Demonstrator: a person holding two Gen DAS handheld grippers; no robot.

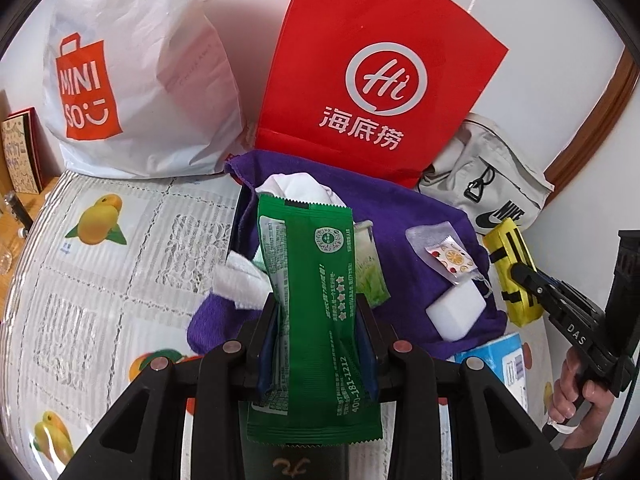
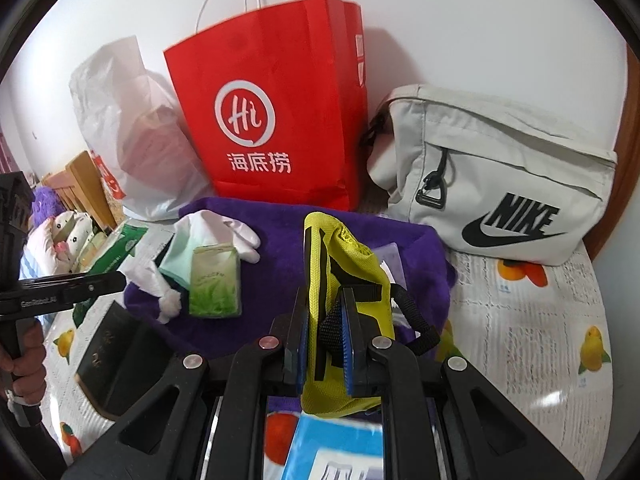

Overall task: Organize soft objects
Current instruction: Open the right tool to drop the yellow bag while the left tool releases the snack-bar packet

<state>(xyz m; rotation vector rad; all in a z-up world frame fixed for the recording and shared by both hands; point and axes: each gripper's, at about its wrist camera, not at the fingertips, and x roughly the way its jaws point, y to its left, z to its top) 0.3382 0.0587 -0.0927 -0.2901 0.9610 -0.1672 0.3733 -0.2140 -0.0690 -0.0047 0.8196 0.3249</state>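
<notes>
Home: fruit-print tablecloth [image 1: 120, 248], shopping bags [image 2: 272, 120], plush toys [image 2: 60, 236].

frame: we see matte black linkage arms behind our fingers [image 1: 269, 332] | pads: blue on the fingers' inner faces | screws: round silver and reddish pivots behind the fingers | marking: white "DAS" on right gripper [image 1: 520, 276] body

Left gripper [image 1: 318, 332] angled downward, jaws clamped on a green packet [image 1: 312, 300]. Right gripper [image 2: 325, 344] also tilted down, jaws pinched nearly closed on a yellow pouch [image 2: 348, 280]. A bare hand [image 1: 576, 392] grips the right handle.
</notes>
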